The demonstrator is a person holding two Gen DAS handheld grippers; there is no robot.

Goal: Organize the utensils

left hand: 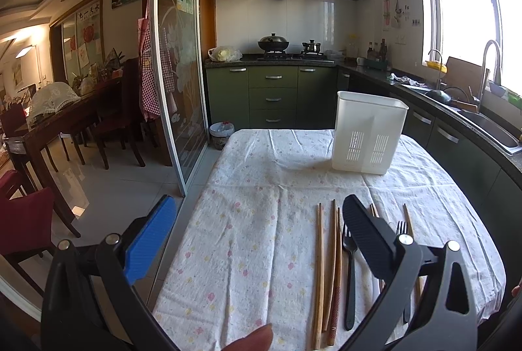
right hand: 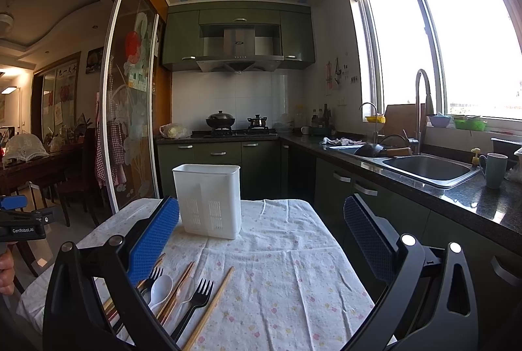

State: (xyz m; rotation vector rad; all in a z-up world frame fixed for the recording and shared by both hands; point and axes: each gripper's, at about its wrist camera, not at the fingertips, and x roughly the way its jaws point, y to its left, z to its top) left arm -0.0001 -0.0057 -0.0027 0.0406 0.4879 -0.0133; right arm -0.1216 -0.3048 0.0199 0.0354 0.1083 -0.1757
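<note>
- Left wrist view is showing the left tongs (left hand: 257, 240) hovering spread wide over the near end of the bench (left hand: 254, 187), pinching nothing.
- A floral cloth (left hand: 248, 253) is covering the bench.
- Wooden chopsticks (left hand: 320, 269) are lying lengthwise on the cloth near the front edge, with a black fork (left hand: 349, 266) just beside them on the right.
- More chopsticks and a second black fork (left hand: 402, 225) are lying partly hidden behind the right finger of the left tongs.
- A white holder (left hand: 368, 132) is standing upright toward the far end of the bench, well apart from the utensils, with slotted vents low on its front.
- A fingertip (left hand: 251, 339) is showing at the bottom edge of this view.
- Right wrist view is showing the right tongs (right hand: 261, 240) also spread wide and gripping nothing, hanging above the bench.
- Below its left finger, a white spoon (right hand: 161, 287), a clear spoon (right hand: 185, 287), black forks (right hand: 199, 295) and chopsticks (right hand: 212, 302) are lying side by side, all pointing toward the holder (right hand: 208, 197).
- At the left edge of this view, the left tongs (right hand: 13, 202) are showing from the side, with part of a hand (right hand: 6, 272) below them.
</note>
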